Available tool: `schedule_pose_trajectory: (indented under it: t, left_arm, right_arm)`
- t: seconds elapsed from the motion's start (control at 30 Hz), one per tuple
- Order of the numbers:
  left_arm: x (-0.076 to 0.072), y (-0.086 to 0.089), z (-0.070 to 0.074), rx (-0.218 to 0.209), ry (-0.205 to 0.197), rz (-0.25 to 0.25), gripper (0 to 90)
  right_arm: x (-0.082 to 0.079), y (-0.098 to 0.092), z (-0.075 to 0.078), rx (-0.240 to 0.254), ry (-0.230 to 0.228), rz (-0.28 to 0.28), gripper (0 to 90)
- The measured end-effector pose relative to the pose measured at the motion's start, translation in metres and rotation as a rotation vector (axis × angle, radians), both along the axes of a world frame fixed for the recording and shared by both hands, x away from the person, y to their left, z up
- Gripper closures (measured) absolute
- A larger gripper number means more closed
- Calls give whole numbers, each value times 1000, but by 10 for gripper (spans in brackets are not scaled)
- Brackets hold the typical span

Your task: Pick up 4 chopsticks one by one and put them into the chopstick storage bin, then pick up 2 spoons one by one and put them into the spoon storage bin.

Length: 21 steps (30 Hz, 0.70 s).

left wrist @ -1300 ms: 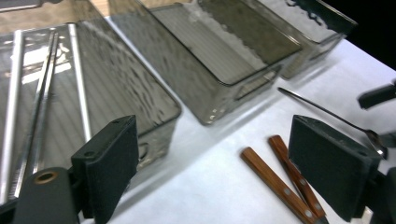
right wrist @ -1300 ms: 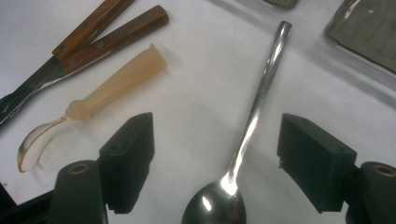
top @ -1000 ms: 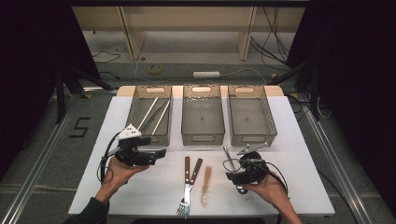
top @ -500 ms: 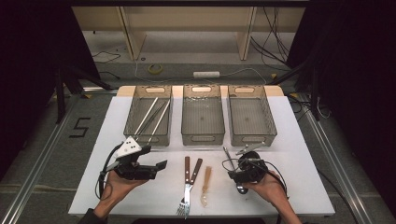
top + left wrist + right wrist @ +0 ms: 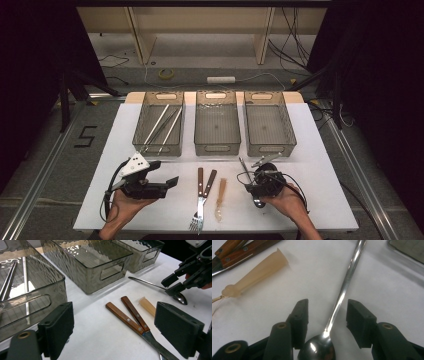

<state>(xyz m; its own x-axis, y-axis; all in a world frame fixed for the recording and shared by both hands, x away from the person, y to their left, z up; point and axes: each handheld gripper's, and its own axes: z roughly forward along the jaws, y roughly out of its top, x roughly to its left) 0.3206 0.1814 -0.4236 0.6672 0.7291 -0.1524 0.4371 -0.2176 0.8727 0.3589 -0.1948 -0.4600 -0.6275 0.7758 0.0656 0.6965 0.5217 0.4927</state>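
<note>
A steel spoon (image 5: 344,287) lies on the white table, bowl toward me, with its neck between the jaws of my right gripper (image 5: 328,311). These jaws have just been closing, but the pads stand clear of the metal. From above, my right gripper (image 5: 264,182) points down over the spoon (image 5: 244,167) at the near right. My left gripper (image 5: 165,174) is open at the near left, aimed right, with nothing between its pads (image 5: 177,330). Ahead of it lie two wooden-handled pieces (image 5: 123,317) and a pale plastic-handled one (image 5: 147,306).
Three smoky clear bins stand in a row at the back: the left bin (image 5: 140,130) holds long metal rods, while the middle bin (image 5: 217,148) and the right bin (image 5: 270,148) look bare. The fork tines (image 5: 195,225) reach close to the table's near edge.
My left gripper has drawn back from the left bin toward the near edge and points right. The right gripper's jaws have narrowed around the spoon's neck while that hand stayed put.
</note>
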Motion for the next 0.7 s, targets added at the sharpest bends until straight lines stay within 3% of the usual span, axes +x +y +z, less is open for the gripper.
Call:
schedule_pose_trajectory:
  t: [0.3,0.43,0.7]
  left_arm:
    - [-3,0,1,2,-2,4,155]
    - [-6,-1,1,-14,0,1,155]
    - [-9,-3,0,-1,2,-12,155]
  right_arm:
    - [1,-1,-2,-4,7,-1,532]
    - [2,0,-3,-13,31,5,572]
    - [9,4,-5,-55,58,-8,681]
